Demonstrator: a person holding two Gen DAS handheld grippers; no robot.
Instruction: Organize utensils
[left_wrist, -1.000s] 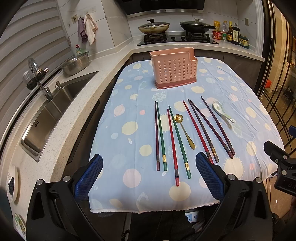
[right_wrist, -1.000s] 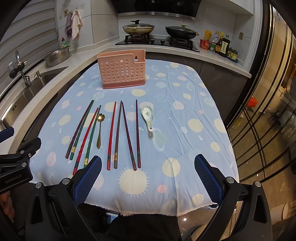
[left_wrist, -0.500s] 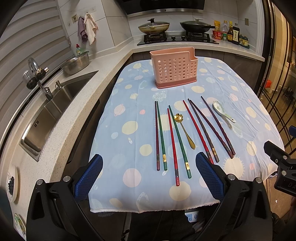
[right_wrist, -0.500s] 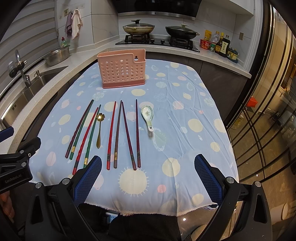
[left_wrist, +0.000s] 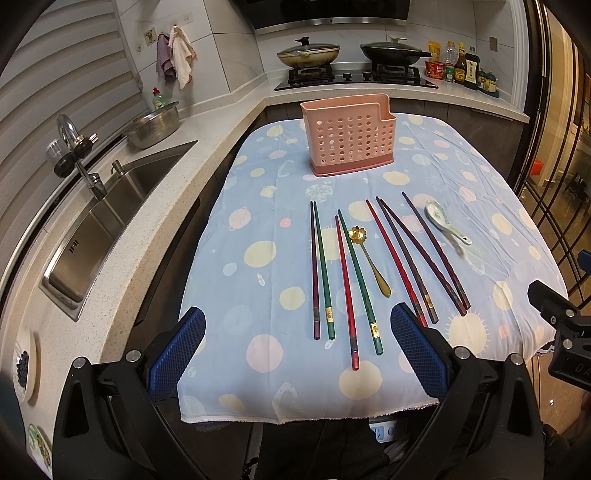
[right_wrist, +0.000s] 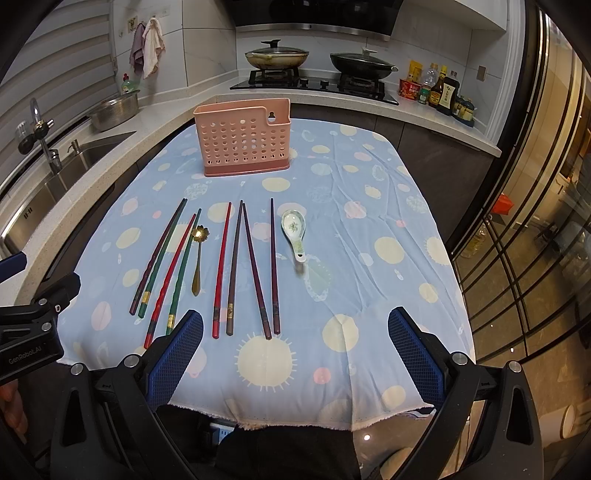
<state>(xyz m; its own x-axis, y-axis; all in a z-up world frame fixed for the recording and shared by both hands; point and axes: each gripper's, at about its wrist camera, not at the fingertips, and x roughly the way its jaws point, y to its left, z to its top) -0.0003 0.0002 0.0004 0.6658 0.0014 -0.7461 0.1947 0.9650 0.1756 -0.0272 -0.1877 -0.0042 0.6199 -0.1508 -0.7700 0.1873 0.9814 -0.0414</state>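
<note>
A pink perforated utensil holder stands upright at the far middle of the table. Several chopsticks, red, green and dark purple, lie side by side in front of it. A gold flower-bowl spoon lies among them. A white ceramic soup spoon lies to their right. My left gripper is open and empty above the table's near edge. My right gripper is open and empty above the near edge, to the right of the left one.
The table wears a blue dotted cloth. A counter with a sink and a steel bowl runs along the left. A hob with two pans and sauce bottles is behind. Glass doors stand at the right.
</note>
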